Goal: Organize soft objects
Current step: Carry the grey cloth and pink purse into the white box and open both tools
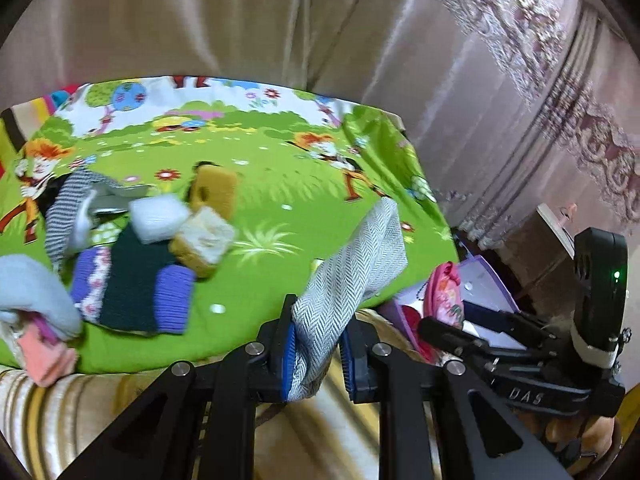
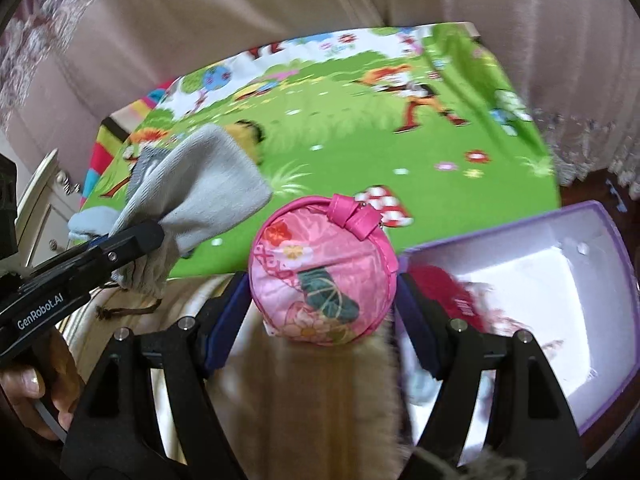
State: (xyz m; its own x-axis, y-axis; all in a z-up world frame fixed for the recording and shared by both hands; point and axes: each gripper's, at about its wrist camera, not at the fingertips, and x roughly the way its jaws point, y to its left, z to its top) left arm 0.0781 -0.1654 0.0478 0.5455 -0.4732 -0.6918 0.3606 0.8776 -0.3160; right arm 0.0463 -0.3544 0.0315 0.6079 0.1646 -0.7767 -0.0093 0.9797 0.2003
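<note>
My left gripper (image 1: 318,344) is shut on a grey herringbone drawstring pouch (image 1: 360,264), which sticks up and forward over the near edge of the green cartoon mat (image 1: 280,208). The right wrist view shows this gripper (image 2: 136,240) at the left with the grey pouch (image 2: 200,188) in it. My right gripper (image 2: 322,284) is shut on a round pink flowered pouch (image 2: 320,276), held above the mat's near edge. An open purple box (image 2: 600,216) with white inner walls sits just to its right, holding a red item (image 2: 448,292). The left wrist view shows the pink pouch (image 1: 444,296) and the box (image 1: 484,276) at the right.
A pile lies on the mat's left part: a striped cloth (image 1: 68,200), a white sponge (image 1: 158,218), yellow sponges (image 1: 212,188), and a purple and dark green knit (image 1: 136,288). Light blue (image 1: 32,292) and pink (image 1: 44,356) cloths lie at the near left. Curtains (image 1: 240,20) hang behind.
</note>
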